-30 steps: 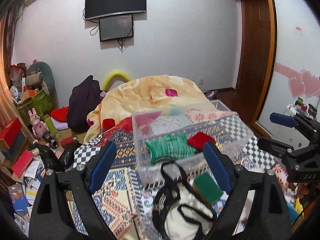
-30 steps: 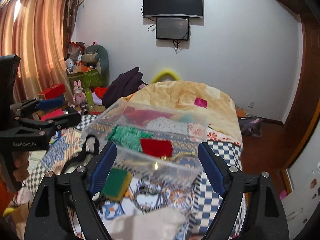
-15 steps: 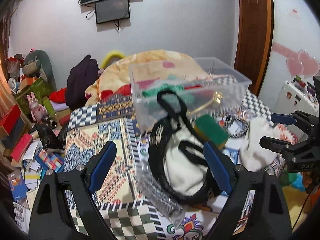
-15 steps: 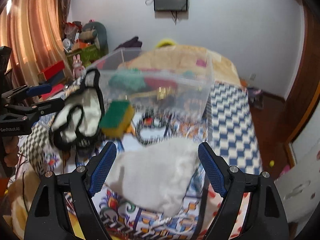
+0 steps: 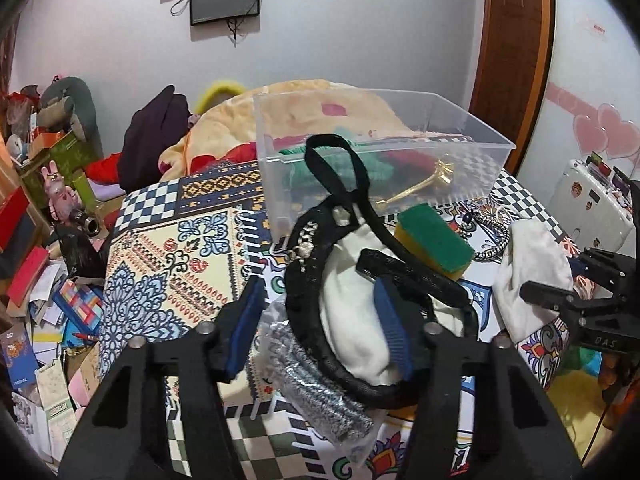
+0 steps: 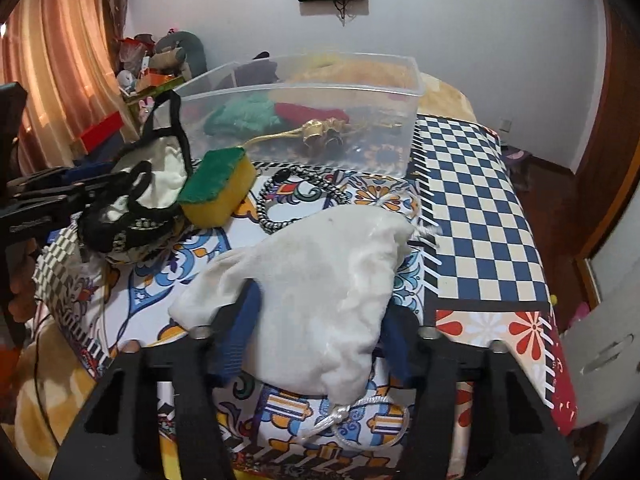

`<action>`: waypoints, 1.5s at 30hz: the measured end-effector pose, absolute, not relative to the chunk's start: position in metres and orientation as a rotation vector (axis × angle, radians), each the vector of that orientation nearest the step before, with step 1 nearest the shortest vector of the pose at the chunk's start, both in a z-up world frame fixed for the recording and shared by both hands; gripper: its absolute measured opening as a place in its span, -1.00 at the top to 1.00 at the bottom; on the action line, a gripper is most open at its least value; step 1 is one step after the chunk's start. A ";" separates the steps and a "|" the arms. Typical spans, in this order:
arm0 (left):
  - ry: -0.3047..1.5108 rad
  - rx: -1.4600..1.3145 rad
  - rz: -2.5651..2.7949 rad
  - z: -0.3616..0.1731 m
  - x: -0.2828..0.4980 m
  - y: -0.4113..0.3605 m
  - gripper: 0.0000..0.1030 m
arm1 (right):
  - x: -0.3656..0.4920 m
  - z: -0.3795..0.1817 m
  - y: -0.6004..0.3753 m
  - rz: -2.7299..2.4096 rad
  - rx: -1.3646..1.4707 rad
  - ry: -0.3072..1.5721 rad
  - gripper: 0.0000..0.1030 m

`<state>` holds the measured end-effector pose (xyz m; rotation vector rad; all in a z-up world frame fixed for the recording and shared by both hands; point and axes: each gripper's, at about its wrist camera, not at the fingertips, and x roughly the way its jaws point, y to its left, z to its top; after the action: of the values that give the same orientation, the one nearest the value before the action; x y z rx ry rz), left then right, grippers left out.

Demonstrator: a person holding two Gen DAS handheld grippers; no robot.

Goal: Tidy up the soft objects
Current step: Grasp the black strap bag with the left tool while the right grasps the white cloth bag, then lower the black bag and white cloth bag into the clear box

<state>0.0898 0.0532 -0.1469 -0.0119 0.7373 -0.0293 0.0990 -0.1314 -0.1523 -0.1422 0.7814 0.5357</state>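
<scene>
A white pouch with black trim and straps (image 5: 352, 304) lies on the patterned table; my left gripper (image 5: 320, 328) has closed in around it, pads on both its sides. It also shows in the right wrist view (image 6: 152, 188). My right gripper (image 6: 316, 332) is closed around a white drawstring bag (image 6: 316, 280), also seen in the left wrist view (image 5: 532, 272). A green and yellow sponge (image 5: 434, 242) lies between them, also in the right wrist view (image 6: 218, 188). A clear plastic bin (image 5: 380, 160) behind holds green and red cloths and a gold object.
A bag of silvery scrubber material (image 5: 316, 384) lies under the left gripper. A black and white cord (image 6: 296, 200) lies before the bin (image 6: 304, 120). The table edge (image 6: 480, 308) drops off at the right. Clutter fills the floor at left (image 5: 48, 264).
Both grippers moved down and forward onto the table. The left jaws narrowed around the black-trimmed pouch; the right jaws narrowed around the white drawstring bag.
</scene>
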 end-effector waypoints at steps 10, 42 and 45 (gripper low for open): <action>0.725 -0.043 -0.075 -0.141 0.080 0.049 0.58 | 0.088 -0.144 -0.141 0.576 -0.093 0.750 0.67; 0.392 -0.038 -0.014 -0.020 0.093 0.051 0.79 | 0.122 -0.047 -0.132 0.544 -0.041 0.429 0.67; 0.389 -0.046 -0.015 -0.017 0.109 0.053 0.79 | 0.132 -0.044 -0.125 0.549 -0.043 0.421 0.66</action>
<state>0.1086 0.0528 -0.0171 -0.0456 0.3887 -0.0147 0.1323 -0.1251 -0.0445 -0.0430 0.4210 0.5491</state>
